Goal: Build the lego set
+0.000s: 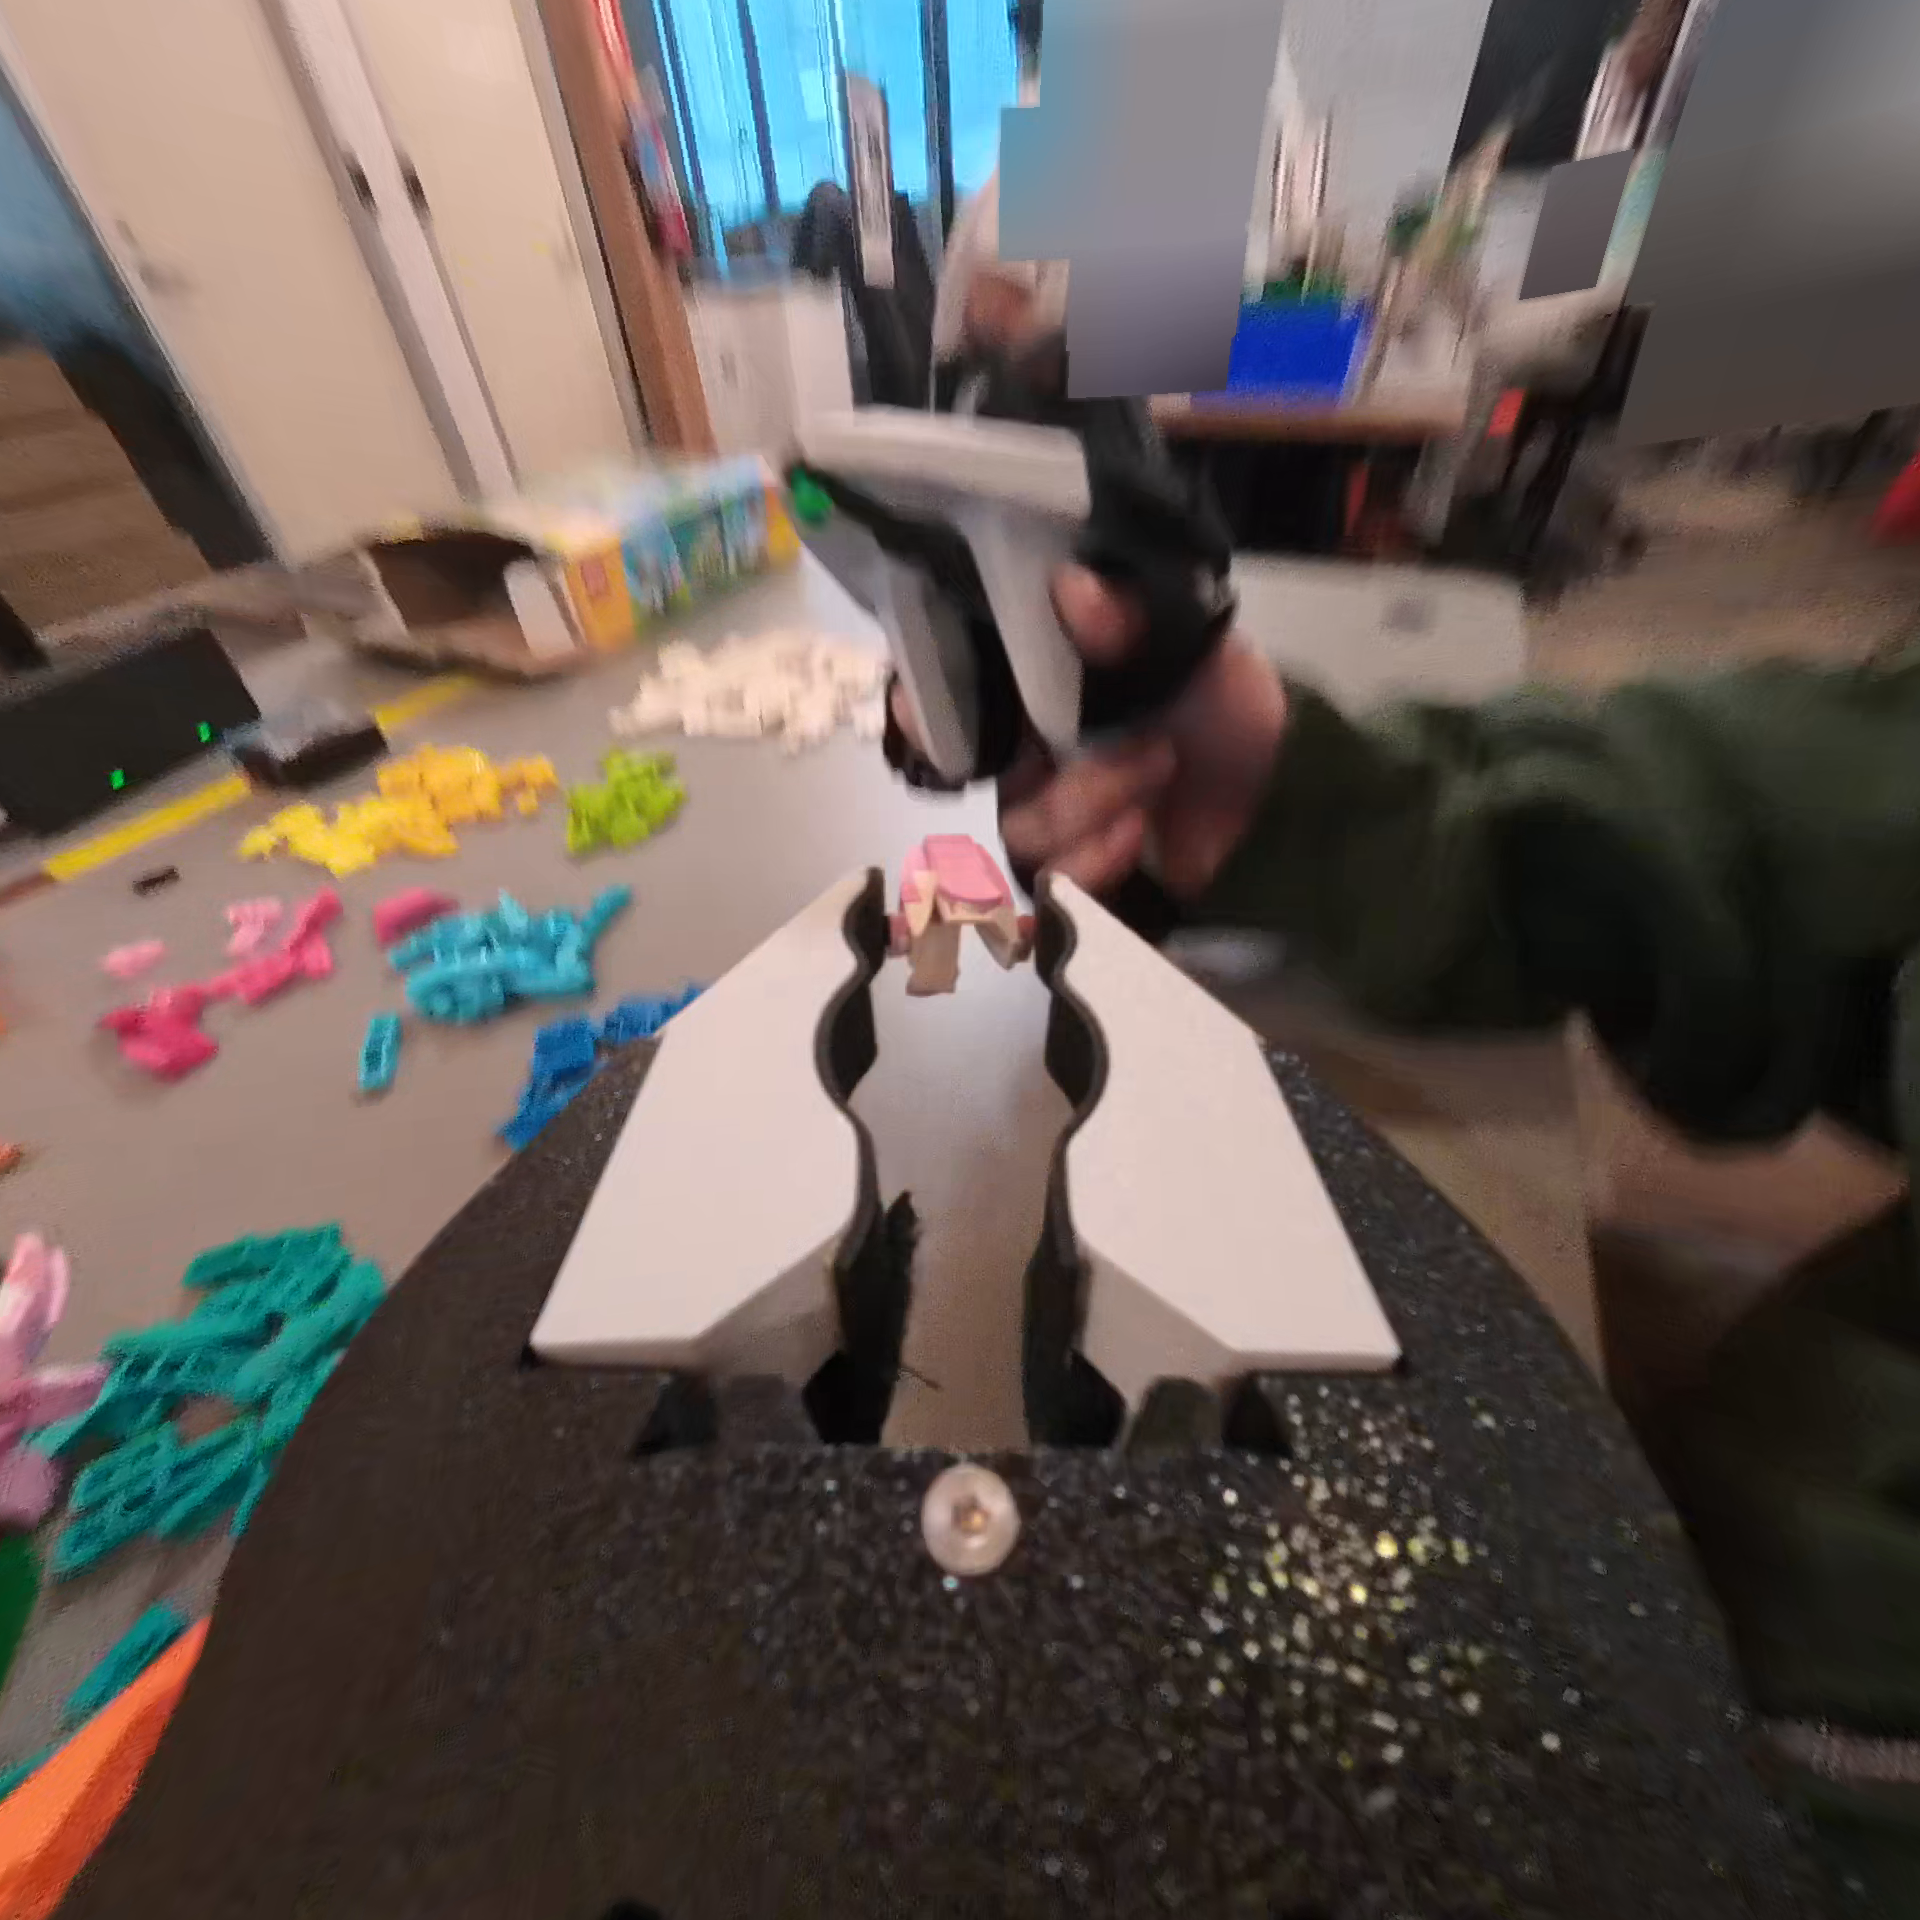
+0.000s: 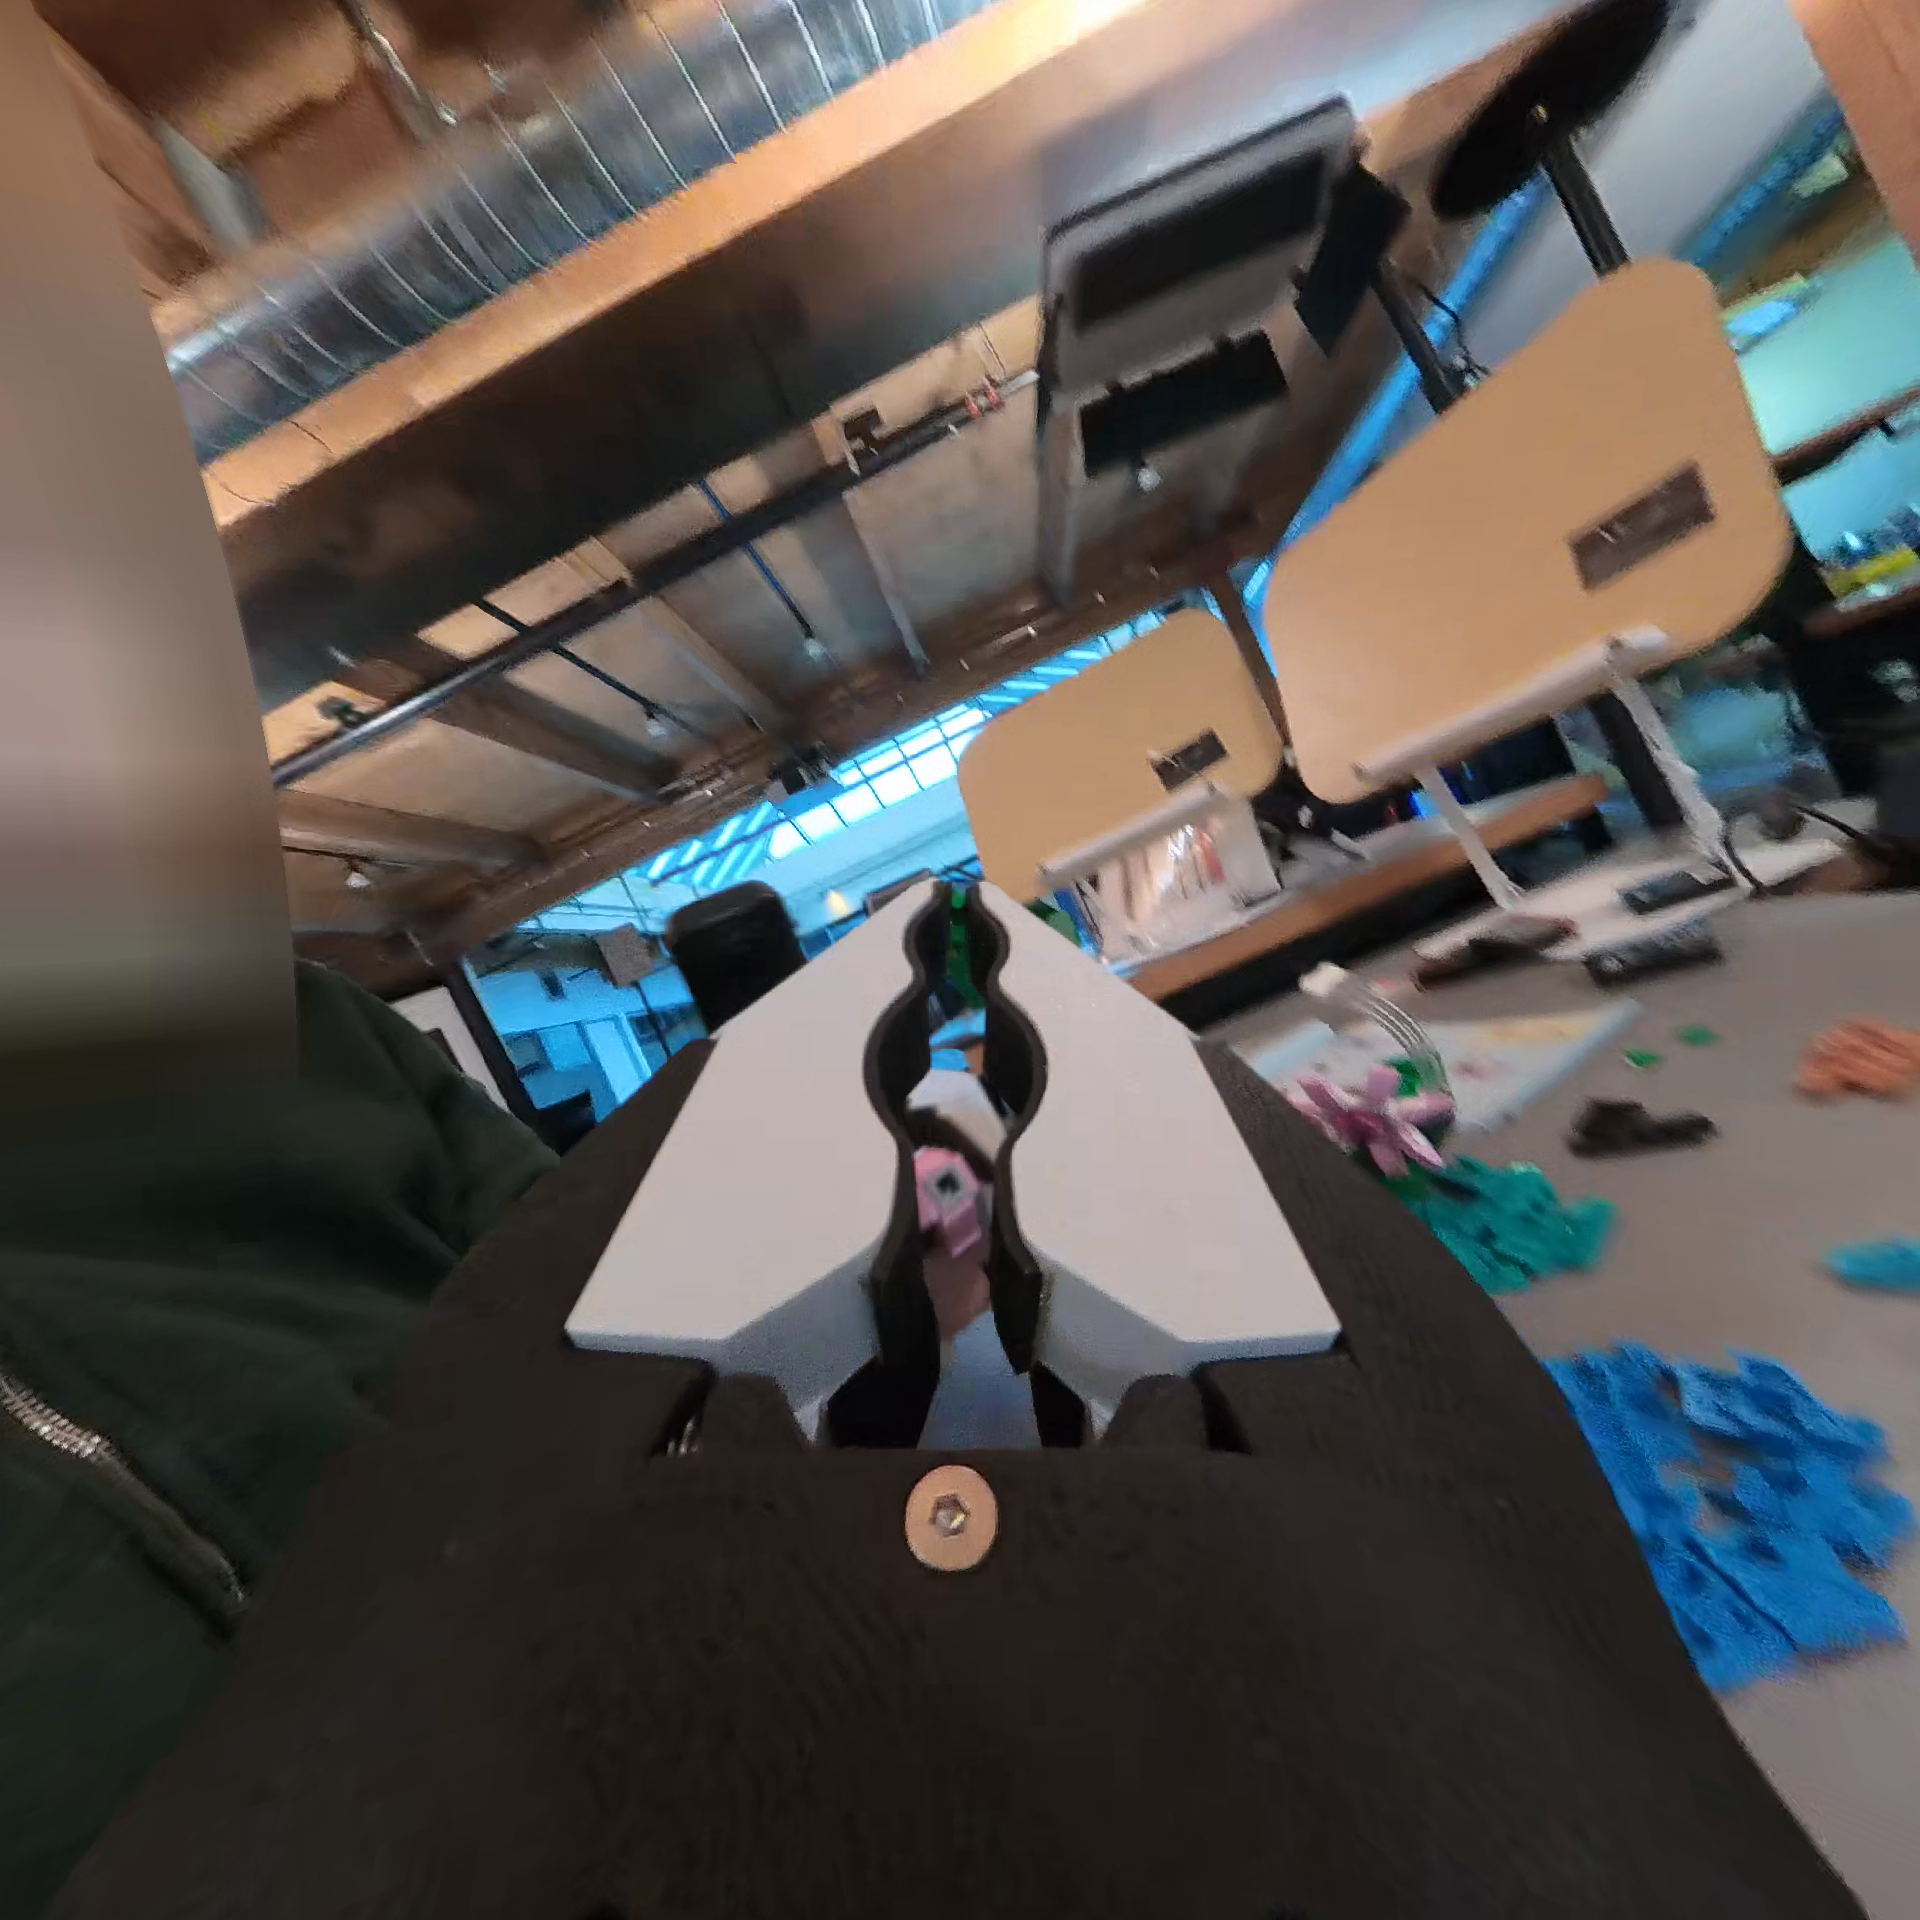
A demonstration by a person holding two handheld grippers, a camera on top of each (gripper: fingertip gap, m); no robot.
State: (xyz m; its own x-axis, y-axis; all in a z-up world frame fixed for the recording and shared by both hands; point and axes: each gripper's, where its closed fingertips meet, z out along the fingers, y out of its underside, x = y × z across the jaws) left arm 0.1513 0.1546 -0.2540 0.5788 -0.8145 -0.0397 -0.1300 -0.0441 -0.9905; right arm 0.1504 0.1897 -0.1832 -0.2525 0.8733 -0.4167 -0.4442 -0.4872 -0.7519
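Note:
In the left wrist view my left gripper (image 1: 961,899) is shut on a small pink and tan lego assembly (image 1: 961,871), held at the fingertips above the grey table (image 1: 312,1143). The right gripper (image 1: 930,764) shows just beyond it in a gloved hand, pointing down close to the assembly. In the right wrist view my right gripper (image 2: 961,914) has its jaws almost together. A thin green sliver shows between the tips; I cannot tell whether it is held. The pink assembly (image 2: 948,1195) shows through the gap lower down, behind the fingers.
Sorted brick piles lie on the table: yellow (image 1: 416,800), lime (image 1: 623,800), white (image 1: 758,686), turquoise (image 1: 499,956), pink (image 1: 229,977), blue (image 2: 1745,1507), teal (image 2: 1507,1226). An open lego box (image 1: 582,561) is at the back. A pink flower build (image 2: 1371,1122) stands by a booklet (image 2: 1486,1049). Left tips to right tips: about 8 centimeters.

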